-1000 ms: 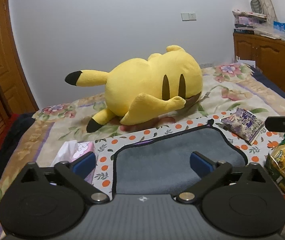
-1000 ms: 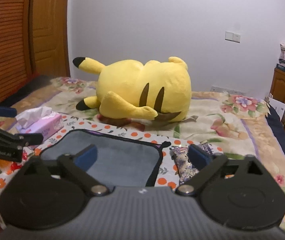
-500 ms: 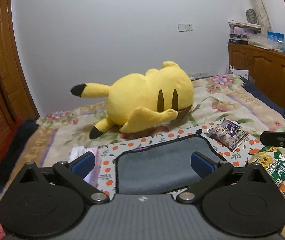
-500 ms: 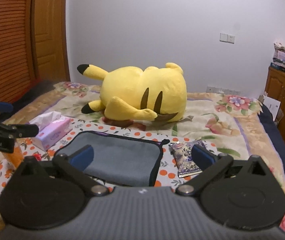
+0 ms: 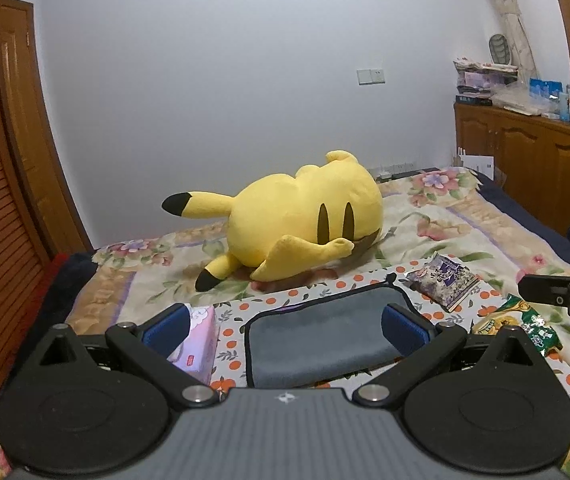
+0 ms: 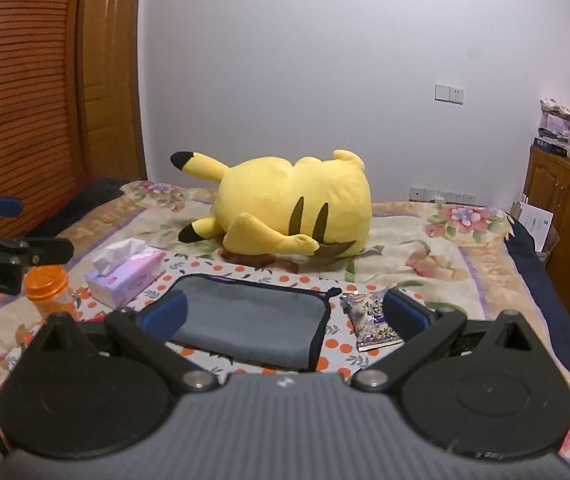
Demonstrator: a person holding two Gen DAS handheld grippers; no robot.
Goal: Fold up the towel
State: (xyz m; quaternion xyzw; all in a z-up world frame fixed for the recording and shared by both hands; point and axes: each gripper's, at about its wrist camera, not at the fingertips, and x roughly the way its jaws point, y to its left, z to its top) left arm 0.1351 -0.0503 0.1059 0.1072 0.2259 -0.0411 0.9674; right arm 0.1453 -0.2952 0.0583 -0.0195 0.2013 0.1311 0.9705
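A grey towel (image 5: 321, 336) with black trim lies folded flat on the orange-dotted cloth (image 5: 325, 286) on the bed. It also shows in the right wrist view (image 6: 249, 320). My left gripper (image 5: 285, 326) is open and empty, held above and short of the towel's near edge. My right gripper (image 6: 285, 314) is open and empty, above the towel's near right part. Each gripper shows at the side of the other's view: the right gripper (image 5: 565, 296) and the left gripper (image 6: 9, 240).
A big yellow plush (image 5: 301, 220) lies behind the towel. A pink tissue box (image 6: 125, 274) and an orange-lidded jar (image 6: 47, 288) sit to the left. A purple snack bag (image 5: 443, 280) and a green one (image 5: 521, 324) lie to the right. Wooden cabinets (image 5: 545, 168) stand at right.
Both grippers have pulled back and risen away from the towel, so it looks smaller and more of the bed shows. Both stay open. The towel has not moved.
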